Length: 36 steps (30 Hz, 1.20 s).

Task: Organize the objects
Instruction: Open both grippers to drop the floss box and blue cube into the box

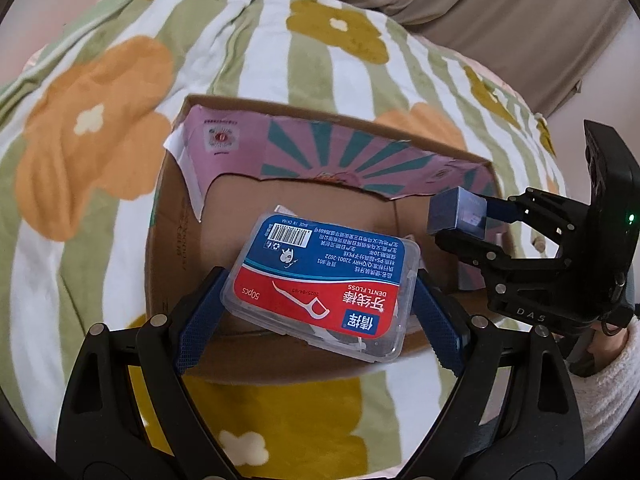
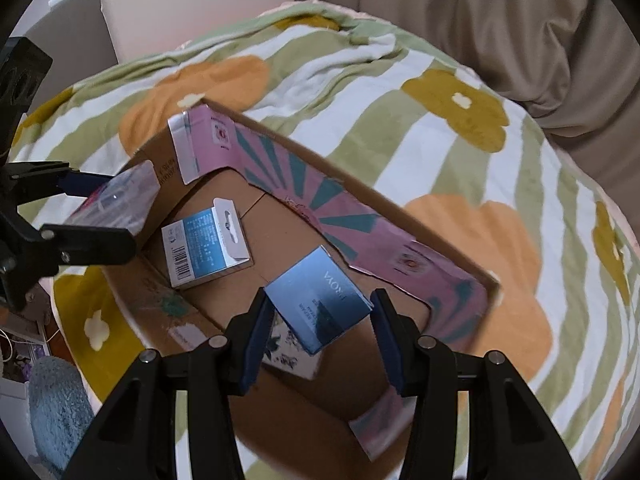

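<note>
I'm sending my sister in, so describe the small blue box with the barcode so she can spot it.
On the flowered blanket sits an open cardboard box. The blue box lies flat on its floor near the far corner. Unlike the darker blue carton in the right gripper, it has a barcode and hang tab.

Bed (image 1: 120, 128) draped in a green-and-white striped blanket (image 2: 400, 128) with orange and mustard flowers, filling most of both frames. Directly on it, centre frame, an open cardboard box (image 2: 400, 216) with torn pink-and-teal flaps.
</note>
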### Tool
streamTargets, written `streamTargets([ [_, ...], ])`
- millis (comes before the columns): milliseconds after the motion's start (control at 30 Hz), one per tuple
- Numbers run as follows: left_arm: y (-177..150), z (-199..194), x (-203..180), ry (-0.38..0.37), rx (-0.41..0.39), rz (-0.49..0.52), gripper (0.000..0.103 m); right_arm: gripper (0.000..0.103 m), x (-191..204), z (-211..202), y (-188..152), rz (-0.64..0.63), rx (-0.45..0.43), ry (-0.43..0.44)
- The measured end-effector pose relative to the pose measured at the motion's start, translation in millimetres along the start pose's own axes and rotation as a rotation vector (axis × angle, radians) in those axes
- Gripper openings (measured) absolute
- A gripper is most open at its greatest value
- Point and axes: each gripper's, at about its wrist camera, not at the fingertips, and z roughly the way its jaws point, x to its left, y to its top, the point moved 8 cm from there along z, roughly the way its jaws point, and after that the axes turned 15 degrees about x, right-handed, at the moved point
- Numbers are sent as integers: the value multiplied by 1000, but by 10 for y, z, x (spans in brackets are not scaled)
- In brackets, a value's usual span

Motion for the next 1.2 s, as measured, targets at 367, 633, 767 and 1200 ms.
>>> streamTargets([
  [367,93,83,-39,117,-51,88,92,49,-149,136,187,112,4,67],
  [633,-19,192,-98,229,-23,125,103,83,-311,16,160,227,-44,127],
  [767,-90,179,-118,220,-33,119,103,83,-303,-29,125,218,-50,105],
  [1200,-210,-278,-237,257,-118,129,103,83,-212,-285,21,183,-63,34],
])
